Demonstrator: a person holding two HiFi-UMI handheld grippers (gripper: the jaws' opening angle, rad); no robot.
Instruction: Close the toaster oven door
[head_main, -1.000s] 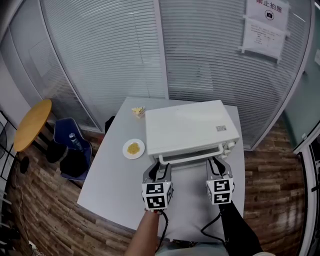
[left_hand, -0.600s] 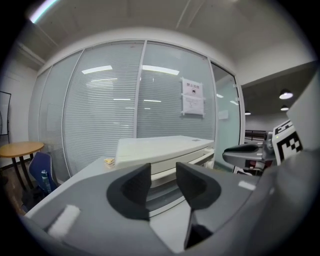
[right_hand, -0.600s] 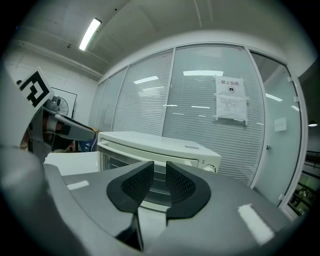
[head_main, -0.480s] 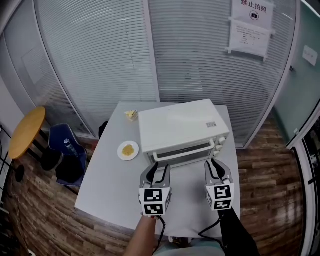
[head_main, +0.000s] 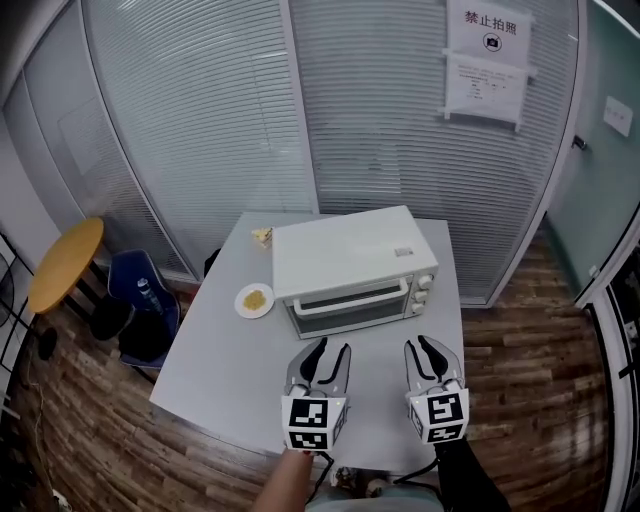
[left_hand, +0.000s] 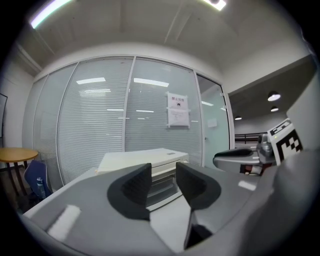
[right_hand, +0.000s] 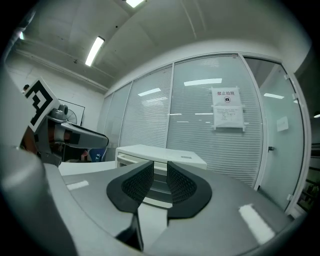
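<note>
Backed by glass partitions (head_main: 200, 120), the desk (head_main: 200, 370) is topped by the toaster oven (head_main: 340, 255), its door (head_main: 350, 305) seemingly shut, so the left tongs (head_main: 333, 347), moderately parted, and right tongs (head_main: 422, 343), narrowly parted, are held empty near it.

white toaster oven (head_main: 345, 255) stands upright on the grey table (head_main: 205, 350), its front door (head_main: 350, 299) apparently shut.

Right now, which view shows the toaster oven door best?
The head view: the whole toaster oven door shows, shut, from above. The left gripper view catches only a strip of it between the jaws; the right gripper view shows even less.
</note>
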